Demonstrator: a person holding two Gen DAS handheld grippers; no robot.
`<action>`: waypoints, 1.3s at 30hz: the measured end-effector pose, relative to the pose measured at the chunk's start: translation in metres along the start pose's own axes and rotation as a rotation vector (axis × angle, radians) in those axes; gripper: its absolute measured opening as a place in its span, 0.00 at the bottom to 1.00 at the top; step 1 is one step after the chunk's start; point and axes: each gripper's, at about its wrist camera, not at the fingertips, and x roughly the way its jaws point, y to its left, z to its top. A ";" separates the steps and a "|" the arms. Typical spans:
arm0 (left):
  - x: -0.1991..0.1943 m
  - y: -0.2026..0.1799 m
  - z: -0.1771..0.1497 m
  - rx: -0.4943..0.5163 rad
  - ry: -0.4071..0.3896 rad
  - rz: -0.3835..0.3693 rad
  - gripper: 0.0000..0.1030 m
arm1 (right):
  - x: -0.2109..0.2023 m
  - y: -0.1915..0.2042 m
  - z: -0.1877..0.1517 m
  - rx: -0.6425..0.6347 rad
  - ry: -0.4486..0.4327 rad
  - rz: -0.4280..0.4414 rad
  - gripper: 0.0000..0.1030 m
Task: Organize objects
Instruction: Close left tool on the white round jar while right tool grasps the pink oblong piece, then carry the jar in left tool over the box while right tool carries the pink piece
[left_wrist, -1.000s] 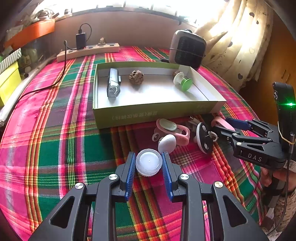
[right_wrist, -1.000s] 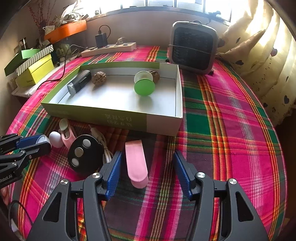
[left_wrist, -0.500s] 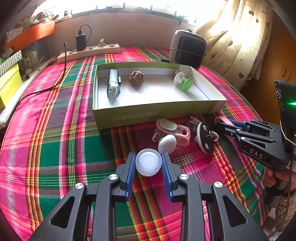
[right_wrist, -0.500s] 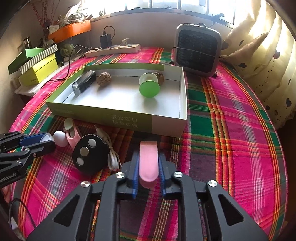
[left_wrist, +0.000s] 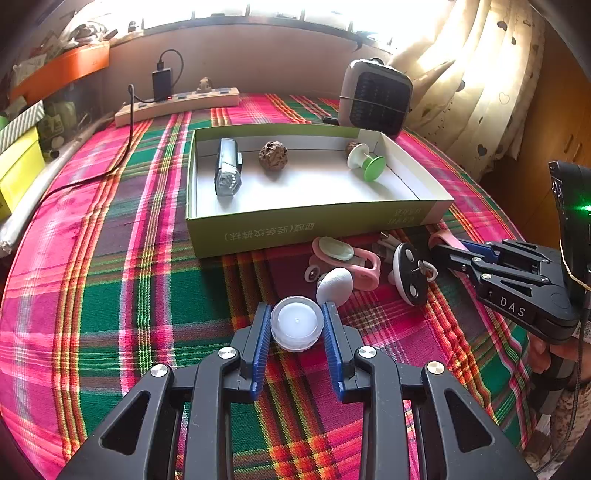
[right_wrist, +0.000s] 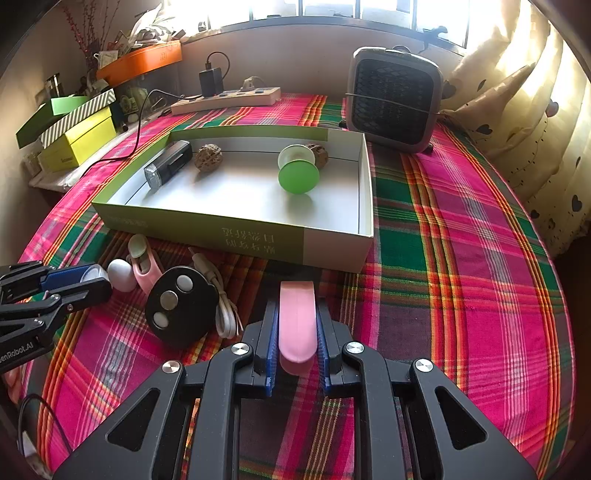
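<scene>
Left wrist view: the left gripper (left_wrist: 296, 326) has its jaws closed against both sides of a round white cap (left_wrist: 296, 328), which sits low over the plaid cloth on the desk (left_wrist: 110, 295). Just beyond the cap lie a white egg-shaped piece (left_wrist: 334, 286), a pink holder (left_wrist: 347, 258) and a black disc (left_wrist: 410, 273). Behind them stands the green tray (left_wrist: 295, 230), holding a bike light (left_wrist: 227, 171), a walnut (left_wrist: 272, 156) and a green spool (left_wrist: 365, 162). The right gripper (left_wrist: 448, 246) enters from the right, its jaws pinching a pink strip.

Right wrist view: the right gripper (right_wrist: 297, 334) grips the pink strip (right_wrist: 297, 325) lengthwise between closed jaws, its far end pointing at the tray's (right_wrist: 229, 236) front wall, near but not touching. Left of it lie the black disc (right_wrist: 181, 304) and a coiled white cable (right_wrist: 221, 306). A small heater (right_wrist: 395, 98) stands behind the tray.
</scene>
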 end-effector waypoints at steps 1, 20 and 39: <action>-0.001 0.000 -0.001 0.000 -0.002 0.001 0.25 | 0.000 0.000 0.000 0.001 0.000 0.000 0.18; -0.019 -0.004 0.013 0.020 -0.042 0.015 0.25 | -0.019 0.000 0.011 0.005 -0.044 0.033 0.18; -0.018 -0.001 0.046 0.026 -0.081 0.023 0.25 | -0.021 0.010 0.056 -0.037 -0.093 0.112 0.18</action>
